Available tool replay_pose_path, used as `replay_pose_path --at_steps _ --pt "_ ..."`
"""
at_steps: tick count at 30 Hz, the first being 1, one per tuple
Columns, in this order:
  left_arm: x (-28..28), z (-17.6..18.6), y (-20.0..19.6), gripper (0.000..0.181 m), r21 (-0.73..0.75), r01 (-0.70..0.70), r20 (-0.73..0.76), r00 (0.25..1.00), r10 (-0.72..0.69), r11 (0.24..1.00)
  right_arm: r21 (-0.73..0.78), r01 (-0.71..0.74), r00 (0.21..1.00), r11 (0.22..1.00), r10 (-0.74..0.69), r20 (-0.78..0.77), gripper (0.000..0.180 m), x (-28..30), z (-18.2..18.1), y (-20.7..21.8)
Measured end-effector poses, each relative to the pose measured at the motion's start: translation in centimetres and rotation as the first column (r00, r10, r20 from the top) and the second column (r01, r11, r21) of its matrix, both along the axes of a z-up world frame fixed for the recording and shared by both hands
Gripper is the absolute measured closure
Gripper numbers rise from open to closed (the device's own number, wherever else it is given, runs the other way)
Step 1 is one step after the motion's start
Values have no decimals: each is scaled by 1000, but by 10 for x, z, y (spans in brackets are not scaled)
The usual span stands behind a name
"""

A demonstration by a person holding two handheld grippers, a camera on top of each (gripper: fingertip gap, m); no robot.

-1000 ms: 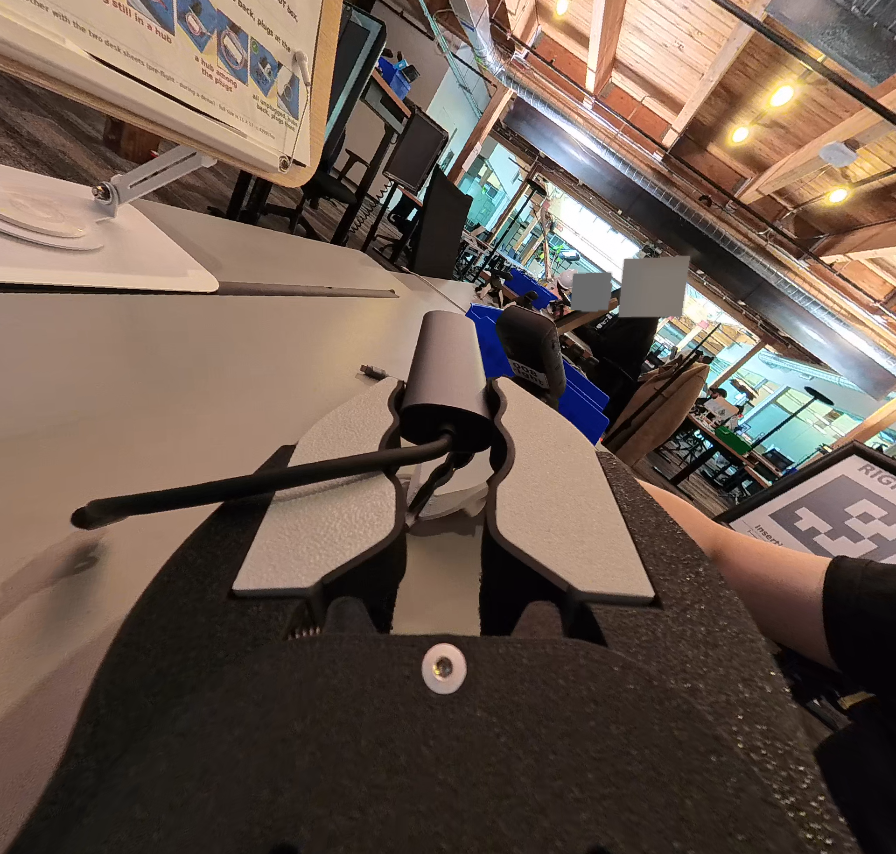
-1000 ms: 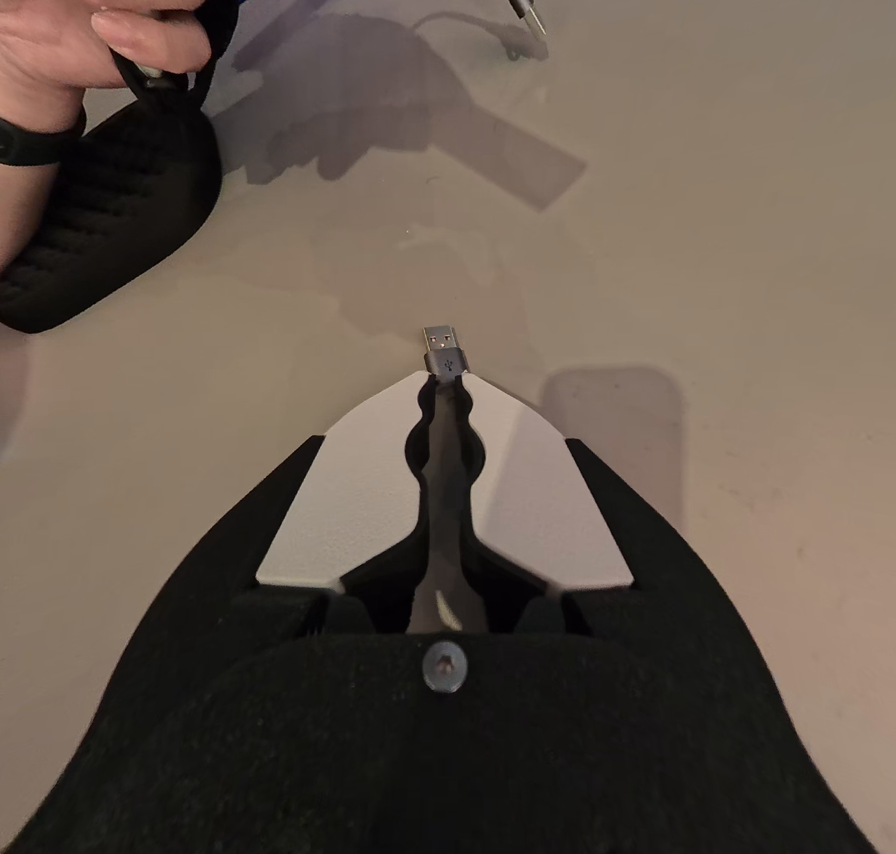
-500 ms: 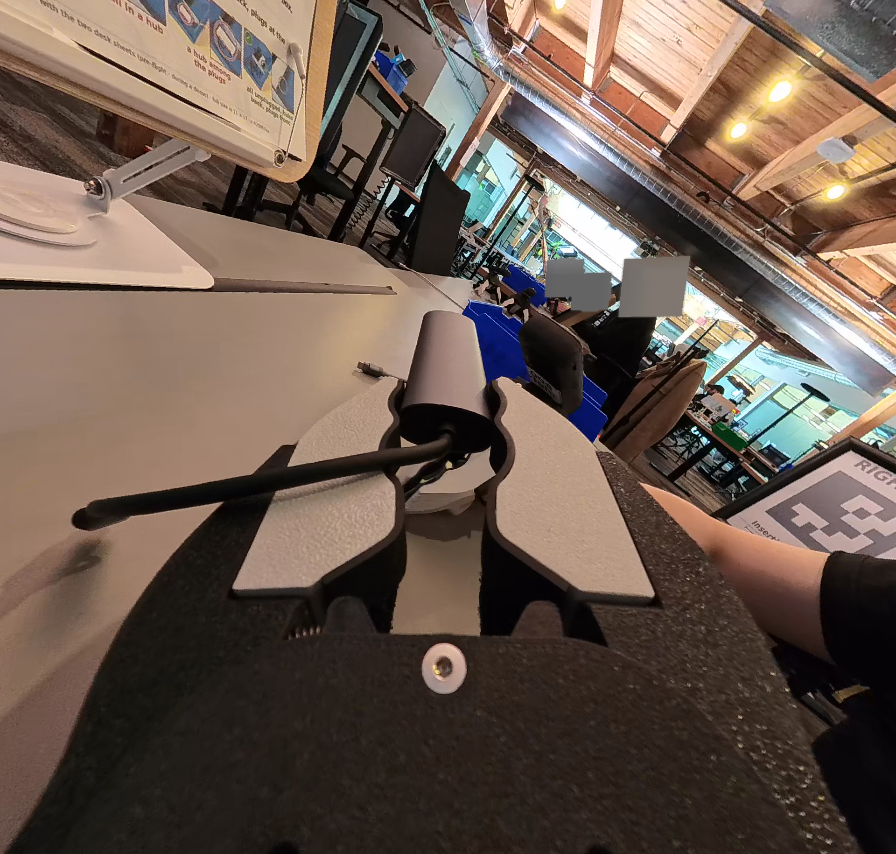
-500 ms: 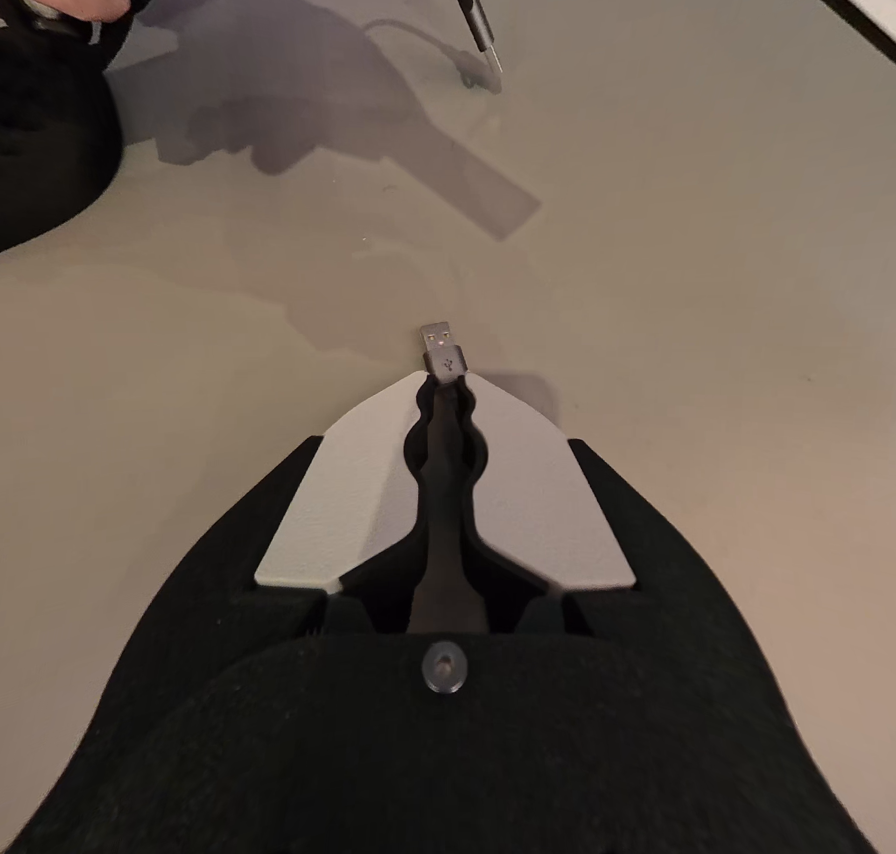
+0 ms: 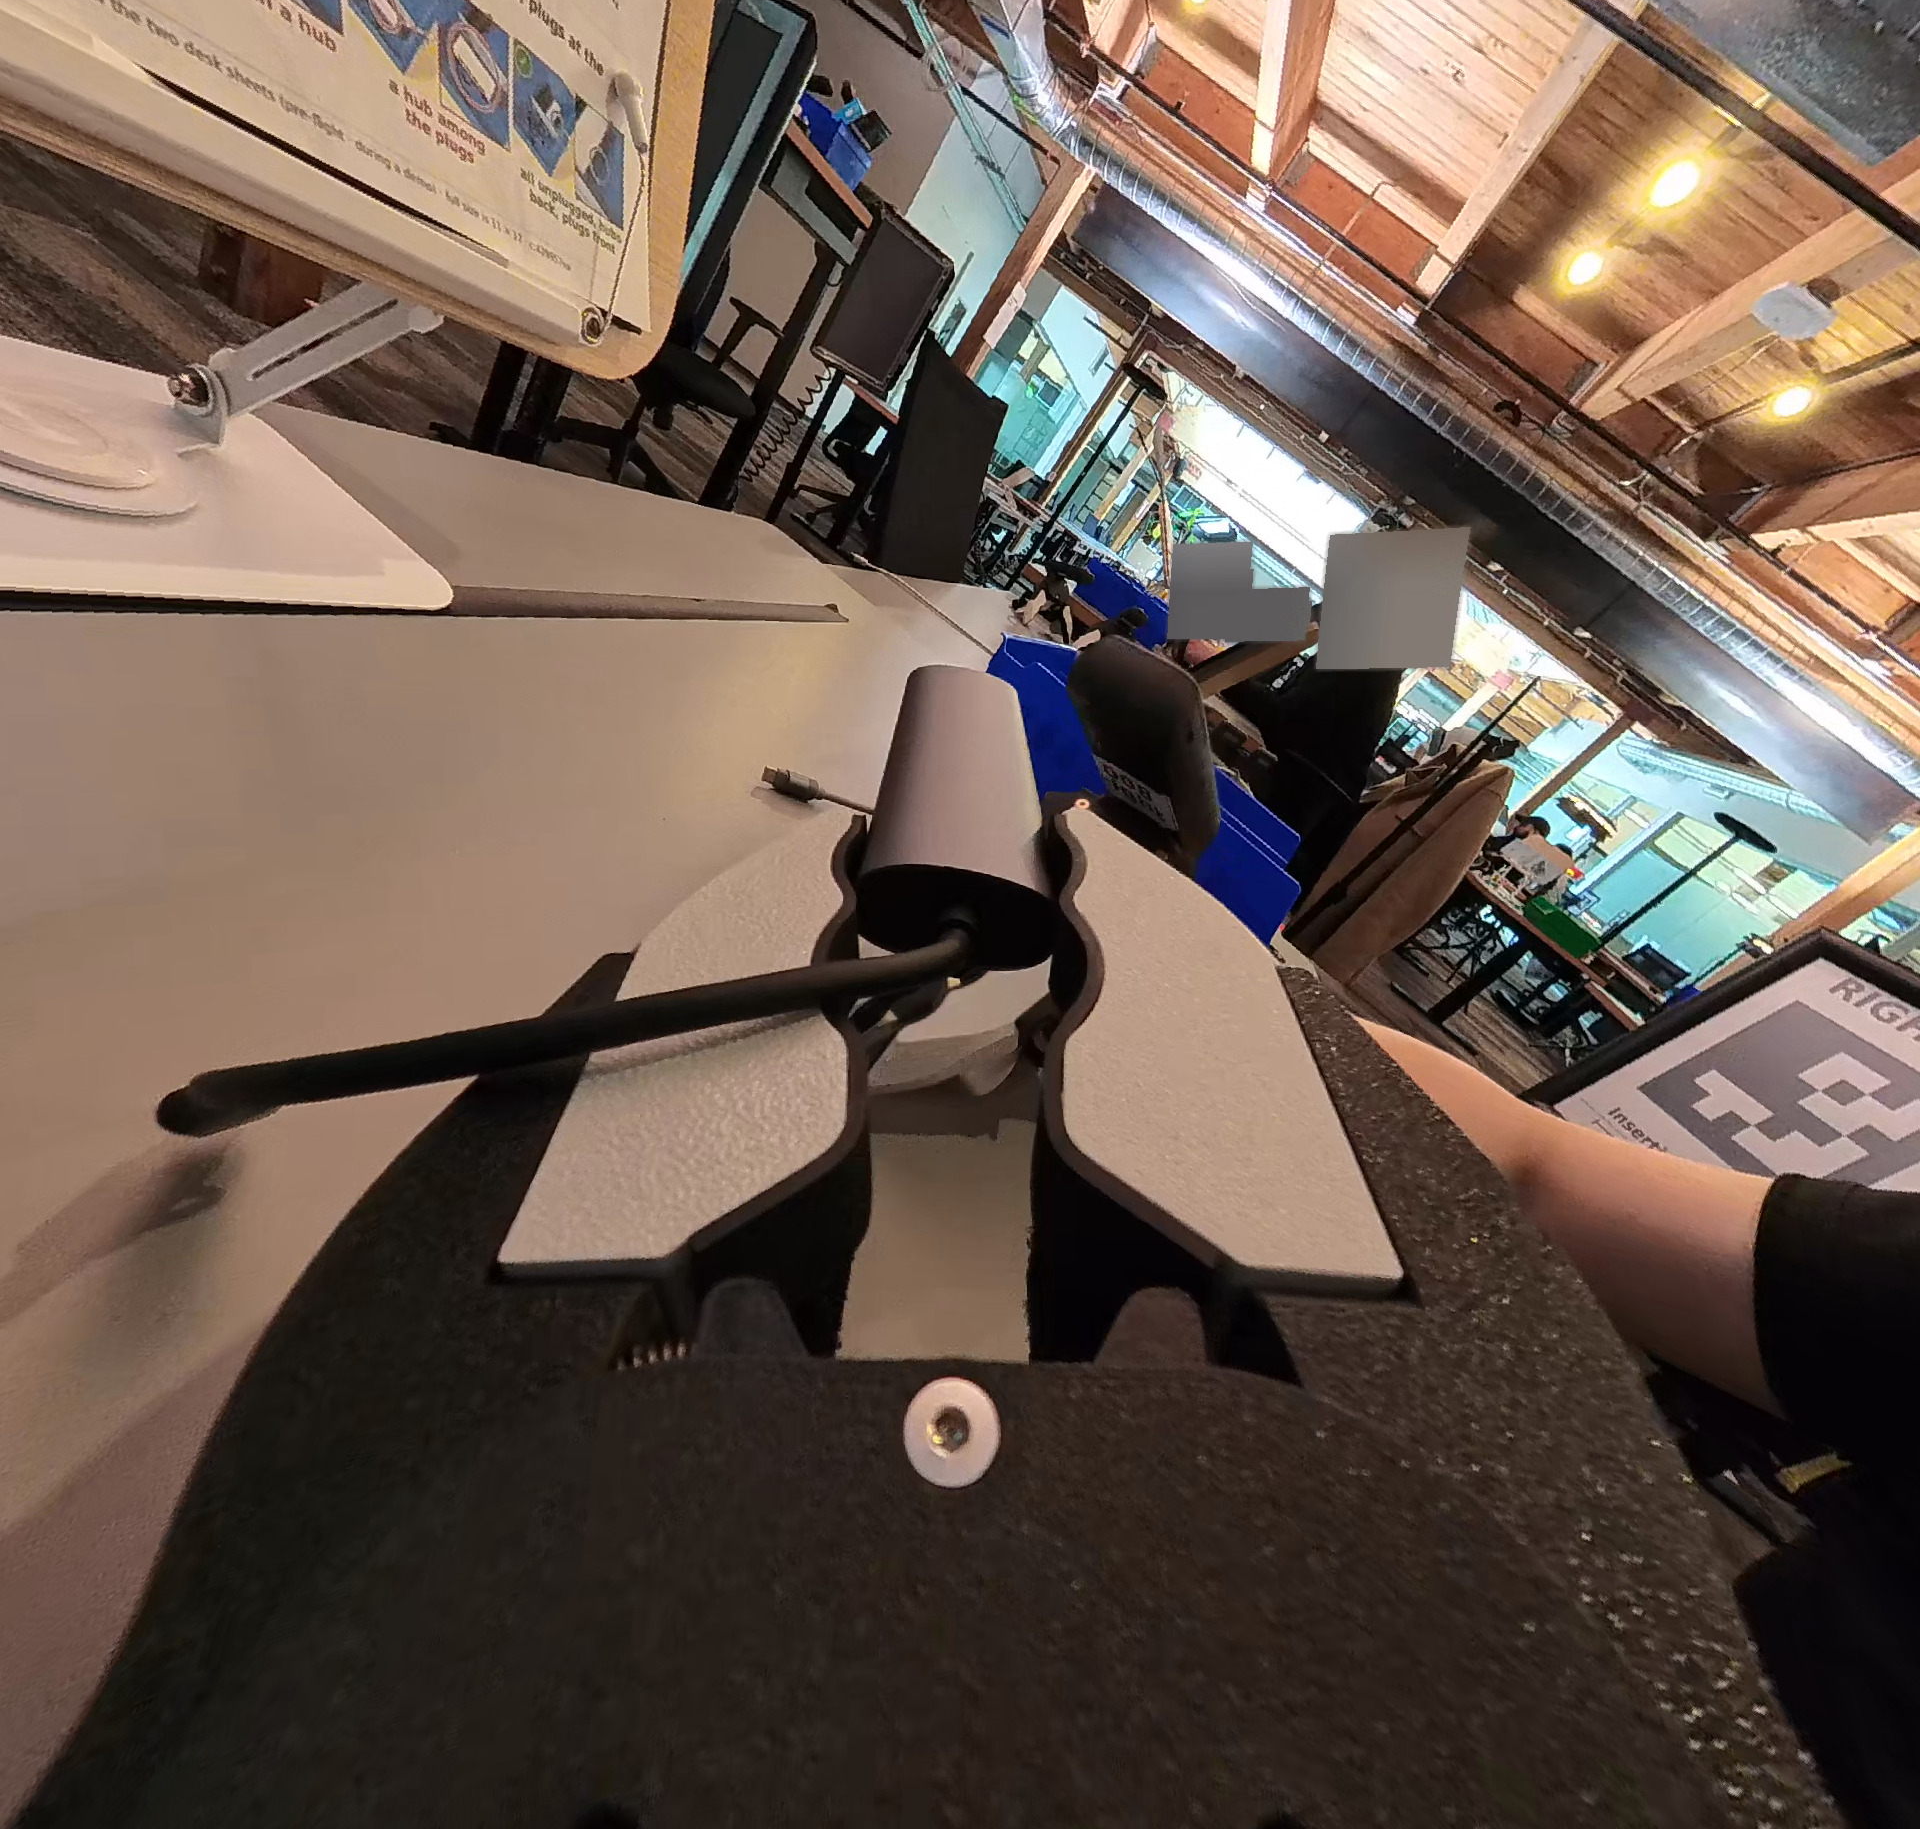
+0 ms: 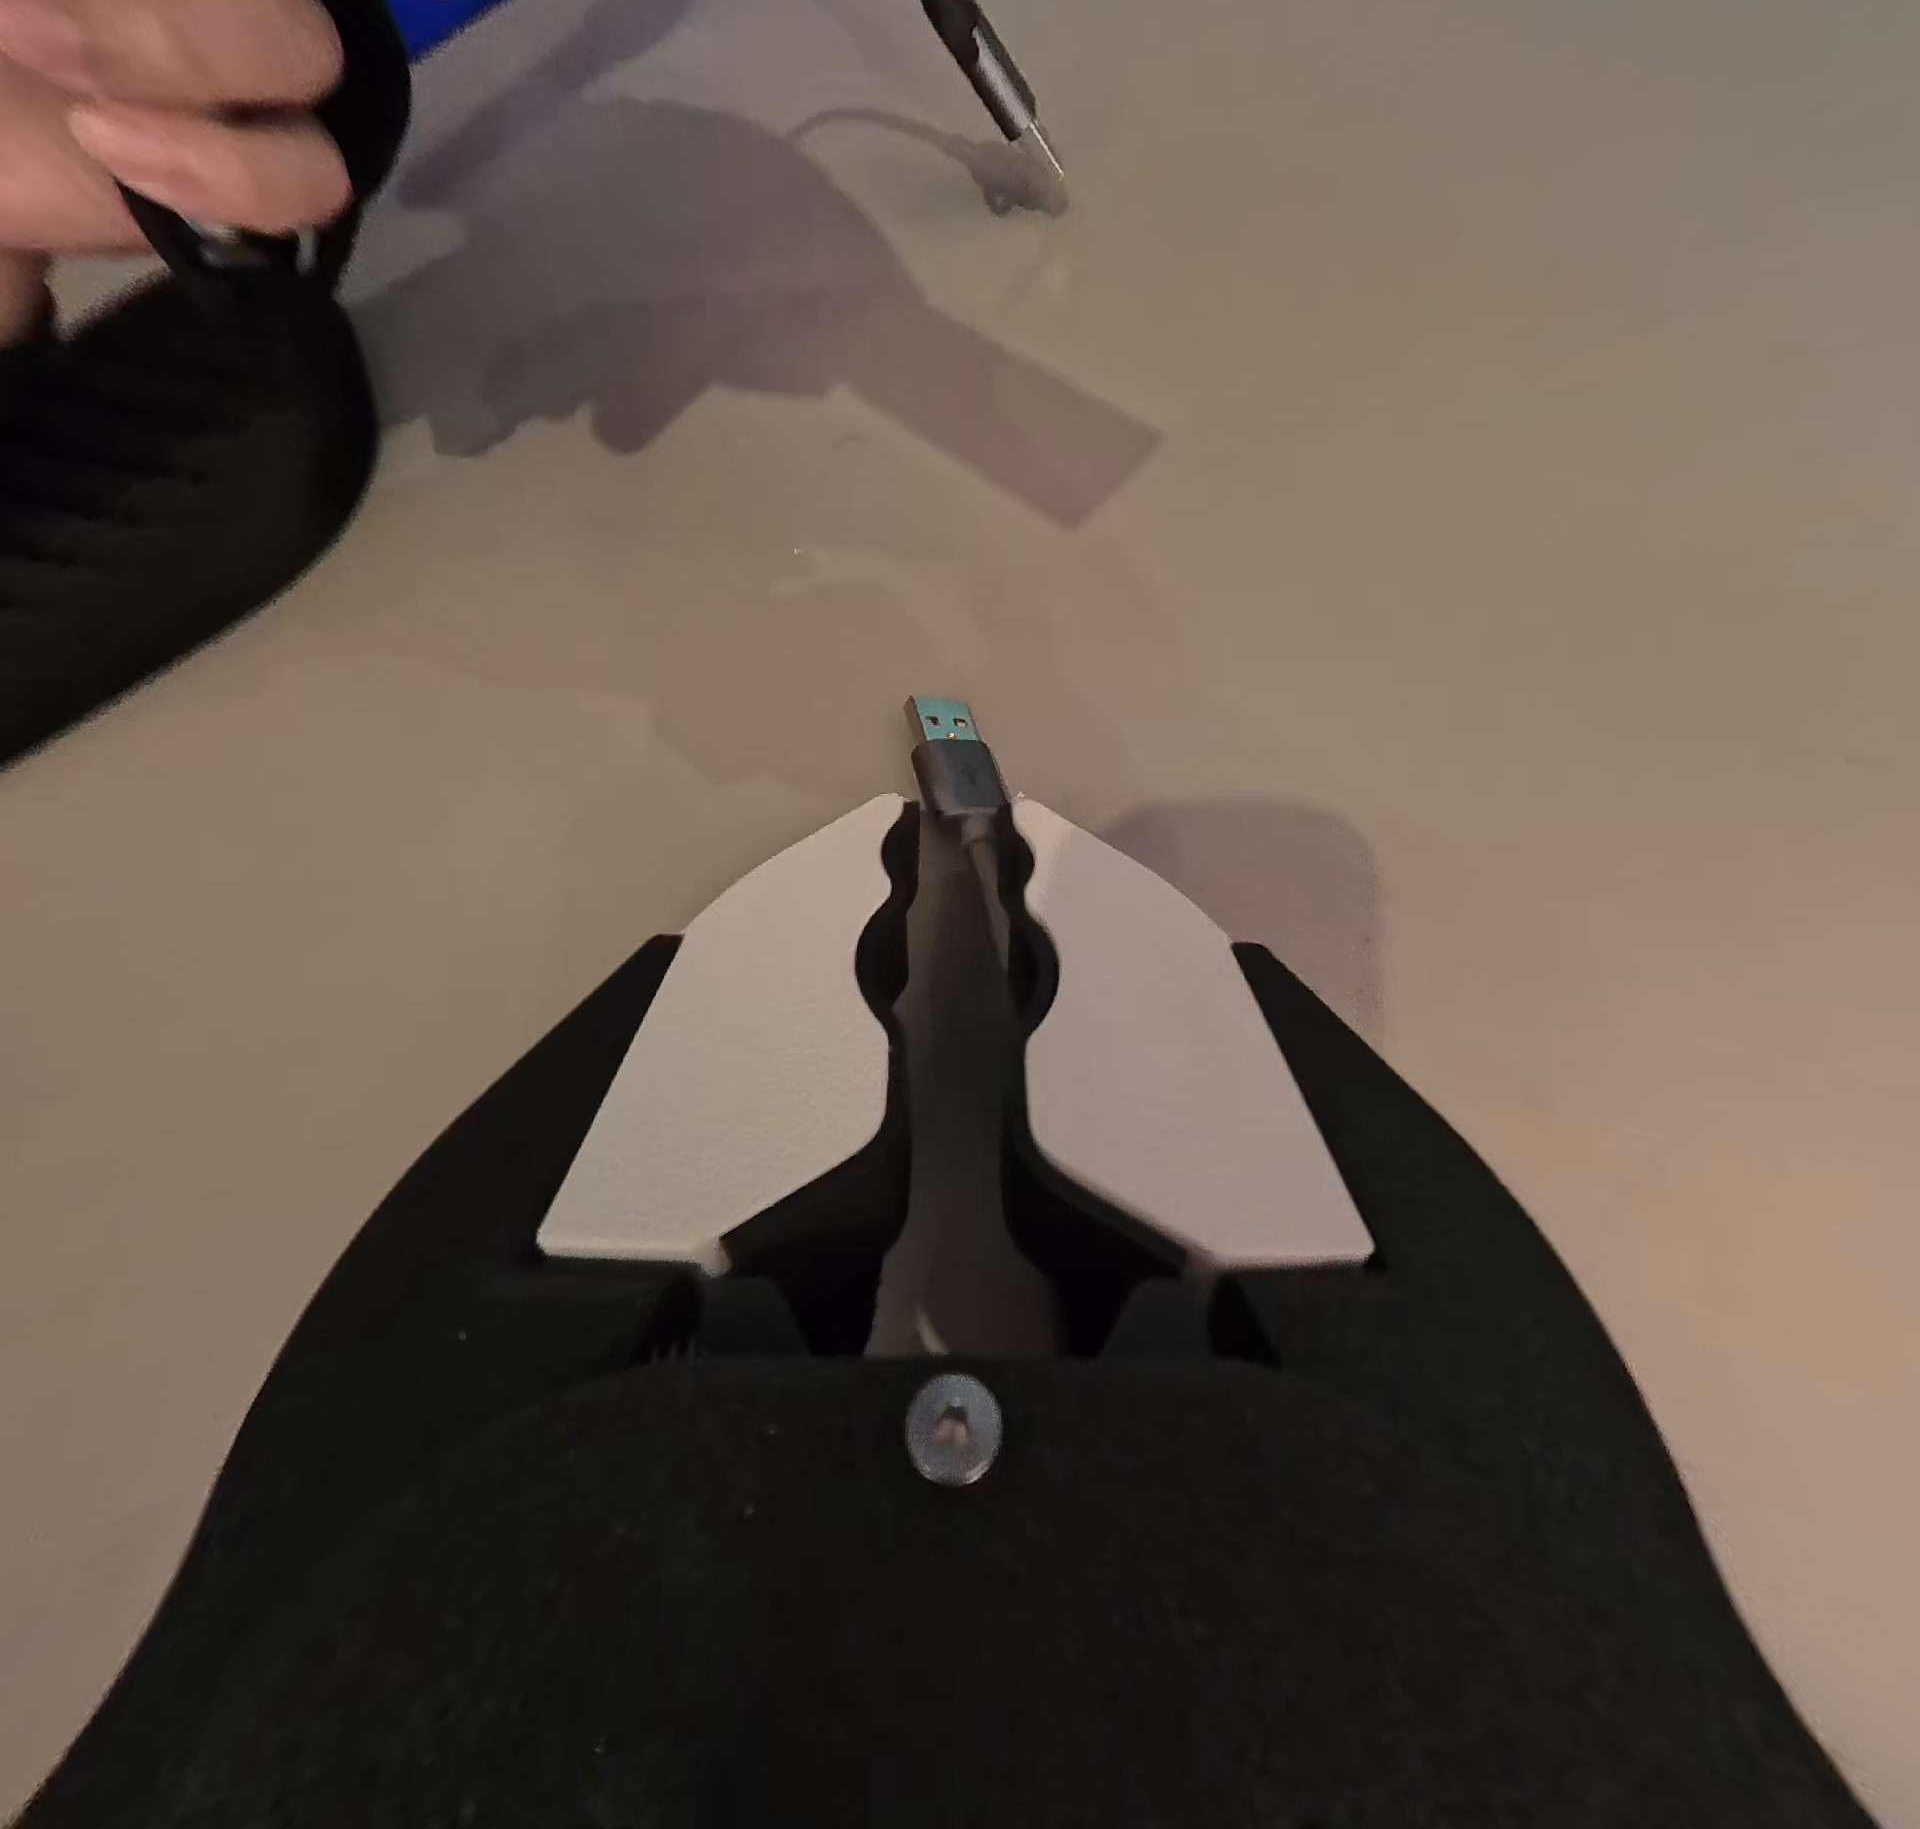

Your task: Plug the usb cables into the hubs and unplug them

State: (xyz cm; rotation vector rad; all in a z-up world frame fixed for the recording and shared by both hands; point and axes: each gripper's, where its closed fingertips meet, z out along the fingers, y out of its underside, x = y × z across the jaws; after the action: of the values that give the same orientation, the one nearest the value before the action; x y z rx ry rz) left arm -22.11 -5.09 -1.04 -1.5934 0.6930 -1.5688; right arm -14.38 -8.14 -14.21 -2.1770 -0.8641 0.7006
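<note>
Holding plug and hub, ready to be joined.
The USB plug [image 6: 951, 756] was pinched in the right gripper [image 6: 958, 813], tip pointing forward; the hub [image 5: 956, 823] was squeezed in the left gripper [image 5: 954, 844], above the desk [image 5: 312, 792].

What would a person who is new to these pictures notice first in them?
In the left wrist view, the dark grey hub stands out, clamped between the jaws of the left gripper, its black cable trailing left over the grey table. In the right wrist view, the USB plug pokes forward from the closed right gripper. A hand shows blurred at that view's top left.
</note>
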Motion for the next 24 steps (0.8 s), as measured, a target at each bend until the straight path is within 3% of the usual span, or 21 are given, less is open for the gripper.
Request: replay_pose_path --at_steps 4,24 --pt "0 0 -1 149 1 3 -1 1000 -3 1000 -37 0 999 999 -2 -46 170 1 1 0" --pt "3 -2 -3 148 5 13 -8 1000 -13 1000 13 -95 993 995 93 73 168 1 -6 -9"
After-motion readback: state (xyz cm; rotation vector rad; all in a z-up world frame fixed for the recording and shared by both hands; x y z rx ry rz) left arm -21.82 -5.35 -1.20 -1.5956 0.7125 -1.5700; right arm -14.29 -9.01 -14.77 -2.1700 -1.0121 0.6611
